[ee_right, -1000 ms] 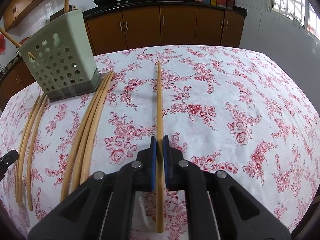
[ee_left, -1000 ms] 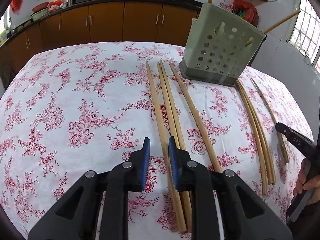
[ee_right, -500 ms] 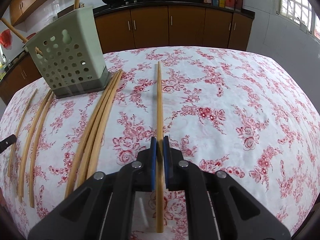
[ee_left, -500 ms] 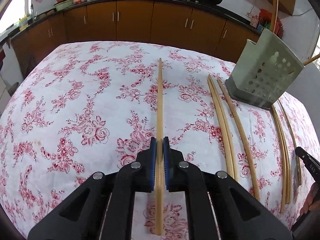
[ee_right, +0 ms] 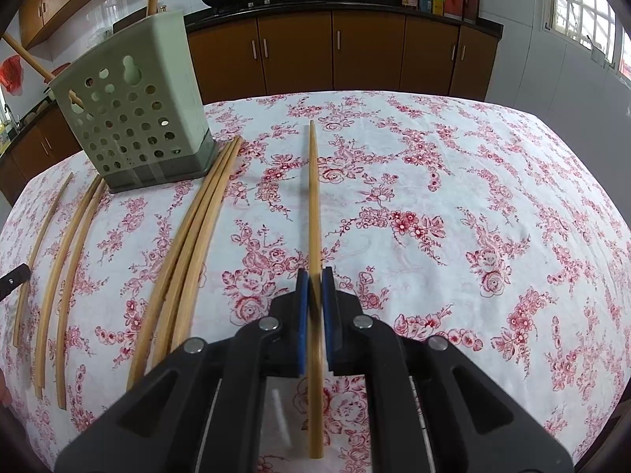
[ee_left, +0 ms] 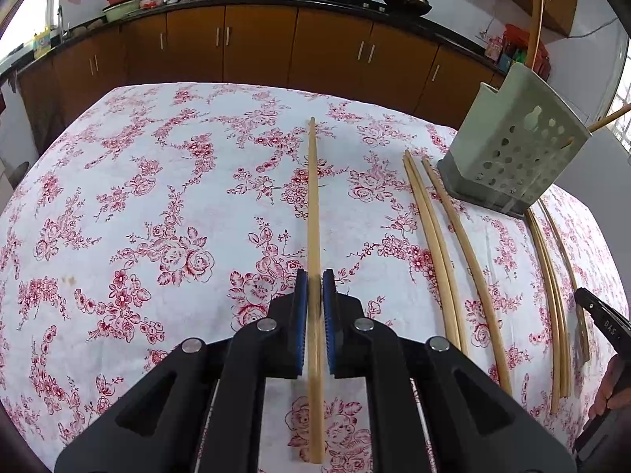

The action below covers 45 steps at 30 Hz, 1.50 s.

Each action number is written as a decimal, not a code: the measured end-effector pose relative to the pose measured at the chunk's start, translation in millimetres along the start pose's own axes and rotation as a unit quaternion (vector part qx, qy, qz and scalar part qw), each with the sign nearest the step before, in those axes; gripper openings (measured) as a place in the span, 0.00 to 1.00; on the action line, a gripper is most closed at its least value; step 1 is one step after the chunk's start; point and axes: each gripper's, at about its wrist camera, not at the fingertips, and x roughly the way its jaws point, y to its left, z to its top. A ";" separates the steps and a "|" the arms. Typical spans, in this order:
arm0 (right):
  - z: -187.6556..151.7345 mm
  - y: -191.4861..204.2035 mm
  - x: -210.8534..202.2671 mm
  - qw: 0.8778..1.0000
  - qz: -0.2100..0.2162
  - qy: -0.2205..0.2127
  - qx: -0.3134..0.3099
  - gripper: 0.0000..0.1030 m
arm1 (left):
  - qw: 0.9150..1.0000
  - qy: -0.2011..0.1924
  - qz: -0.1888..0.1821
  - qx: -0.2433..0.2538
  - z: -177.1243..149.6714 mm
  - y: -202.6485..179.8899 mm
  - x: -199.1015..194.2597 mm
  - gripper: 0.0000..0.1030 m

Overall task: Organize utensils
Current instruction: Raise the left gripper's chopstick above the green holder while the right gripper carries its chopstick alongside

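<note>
In the left wrist view my left gripper (ee_left: 314, 276) is shut on a long wooden chopstick (ee_left: 312, 197) that points away over the flowered tablecloth. Right of it lie three loose chopsticks (ee_left: 434, 244), and beyond them stands the pale green perforated utensil holder (ee_left: 512, 149) with chopsticks sticking out. In the right wrist view my right gripper (ee_right: 314, 274) is shut on another chopstick (ee_right: 313, 197). The holder (ee_right: 130, 118) stands at the far left there, with three loose chopsticks (ee_right: 197, 244) beside it and further ones (ee_right: 67, 260) left of those.
The table with the red-and-white cloth (ee_left: 157, 216) fills both views. Brown kitchen cabinets (ee_left: 256, 47) and a counter with woks run behind it. A hand (ee_left: 609, 386) on the other gripper's black body shows at the right edge. More chopsticks (ee_left: 550, 287) lie right of the holder.
My left gripper, open a second ago over a chopstick lying with two others, has shut on it and carried it to the left. The right gripper still holds its chopstick in place.
</note>
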 end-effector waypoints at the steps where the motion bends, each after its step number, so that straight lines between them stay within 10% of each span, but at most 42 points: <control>1: 0.0 -0.5 0.0 1.000 -0.002 0.000 0.000 0.10 | 1.000 0.000 -0.002 -0.002 0.2 0.4 0.0 0.09; 37: -21.3 -13.1 -24.6 0.998 0.043 0.011 0.038 0.08 | 0.999 0.008 0.008 0.031 -32.6 -10.7 -29.0 0.08; 45: -4.6 -21.9 -59.9 0.997 0.043 -0.043 0.045 0.08 | 0.999 -0.023 -0.005 0.024 -17.3 -3.6 -58.2 0.07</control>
